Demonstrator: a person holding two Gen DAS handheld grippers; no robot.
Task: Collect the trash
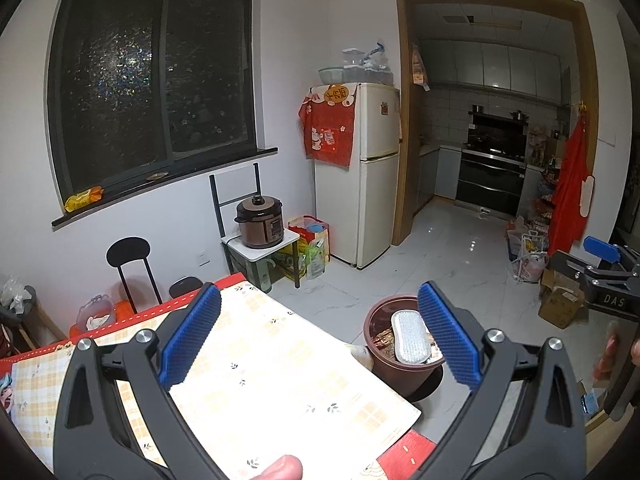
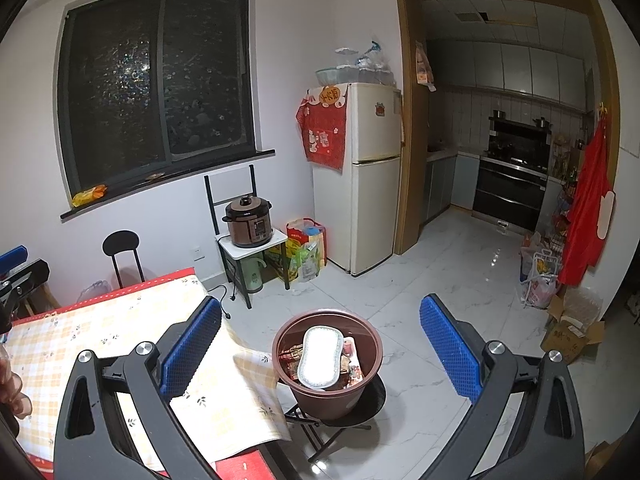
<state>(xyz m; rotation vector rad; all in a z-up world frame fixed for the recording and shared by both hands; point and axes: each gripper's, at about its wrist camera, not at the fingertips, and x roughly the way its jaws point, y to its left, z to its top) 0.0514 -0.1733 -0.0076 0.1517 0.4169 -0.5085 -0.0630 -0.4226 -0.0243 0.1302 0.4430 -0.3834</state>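
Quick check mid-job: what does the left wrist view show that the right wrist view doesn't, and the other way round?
Only the left wrist view: the right gripper at its right edge.

Only the right wrist view: the black stool under the brown bin, a power plug on the floor, and the left gripper at its left edge.

Both: the bin holding a white pad, the checked tablecloth, both grippers open and empty.

Brown round bin (image 2: 327, 390) on black stool, white pad (image 2: 320, 360) atop wrappers inside

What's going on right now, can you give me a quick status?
Left tongs open, empty. Right tongs open, empty. Brown bin on a black stool beside the table, trash and a white pad inside. Nothing in the way.
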